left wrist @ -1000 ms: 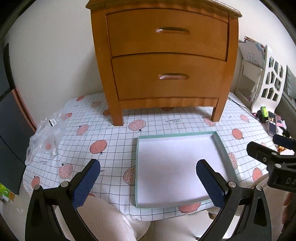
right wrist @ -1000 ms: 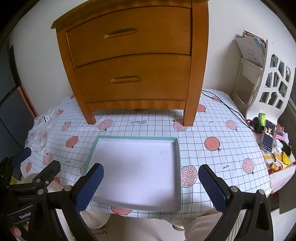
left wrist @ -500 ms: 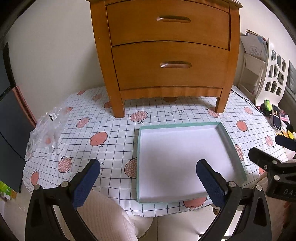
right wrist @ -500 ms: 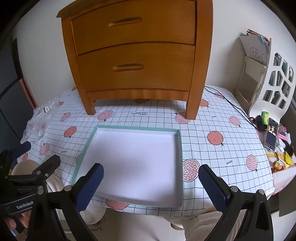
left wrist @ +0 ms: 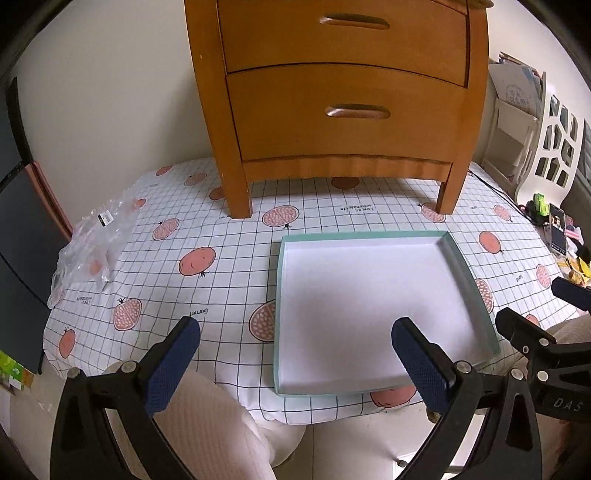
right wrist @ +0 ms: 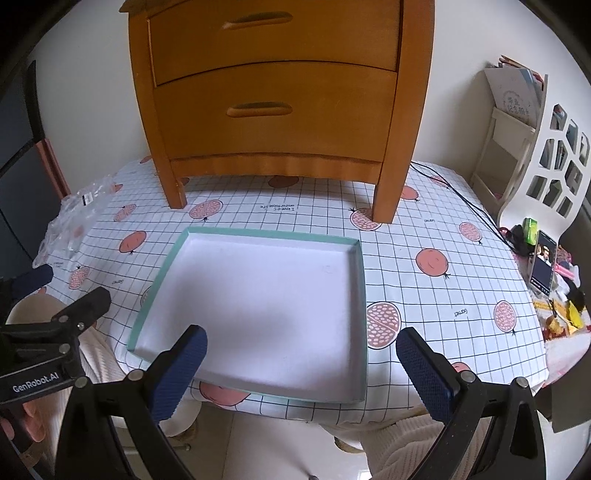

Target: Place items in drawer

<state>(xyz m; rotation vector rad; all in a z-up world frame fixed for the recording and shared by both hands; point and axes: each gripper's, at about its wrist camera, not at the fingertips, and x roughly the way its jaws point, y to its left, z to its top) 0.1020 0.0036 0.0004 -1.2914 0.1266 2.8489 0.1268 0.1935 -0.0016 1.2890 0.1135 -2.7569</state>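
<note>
Fingers (left wrist: 173, 369) on the left gripper (left wrist: 295, 365) spread wide, nothing between them; right gripper (right wrist: 301, 369) same, wide and empty, fingers (right wrist: 424, 376) hanging over the near worktop (right wrist: 424, 236) edge; both sit low at the front, above the person's lap; each gripper shows at the edge of the other's view. Cabinet (left wrist: 343, 92) stands at the back of the worktop on short legs; two drawers, upper (left wrist: 343, 33) and lower (left wrist: 347, 110), both shut, each with a recessed slot pull; lower pull (left wrist: 357, 112) is the nearer target. Tray (right wrist: 258, 306) lies flat in front of the cabinet, teal rim, white floor, nothing in it; near edge overhangs the worktop a little. No loose items visible to stow; only a crumpled clear bag (left wrist: 92, 243) at the left edge, contents unclear. Judgement: a drawer must come open first; wood front looks stiff and likely heavy-ish, so hook one finger into the slot and pull straight out; cabinet might slide on the cloth, so brace it with the other gripper. Tray looks like light card, thin walls; pinch a side wall near mid-length, gently; it may flex or tip if taken at a corner.
</note>
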